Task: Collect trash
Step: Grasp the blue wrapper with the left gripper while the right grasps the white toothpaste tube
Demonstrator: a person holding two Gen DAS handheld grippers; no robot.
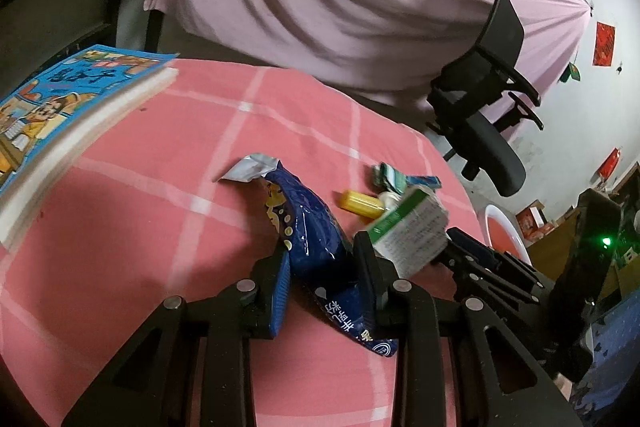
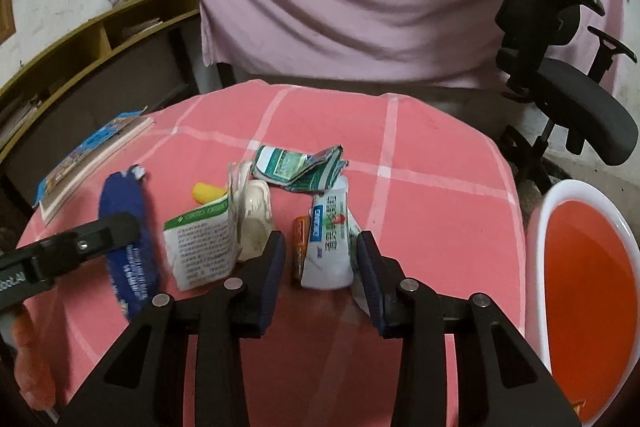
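Left tongs (image 1: 322,259) clamped on blue snack bag (image 1: 308,227), Chinese print; right tongs (image 2: 322,259) apart around white toothpaste tube (image 2: 330,247).

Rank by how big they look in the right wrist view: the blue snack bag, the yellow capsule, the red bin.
1. red bin, though it sits closest to the camera
2. blue snack bag
3. yellow capsule, clearly the smallest

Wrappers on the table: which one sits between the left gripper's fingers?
The dark blue snack bag, pinched by the left gripper; the green wrapper lies loose.
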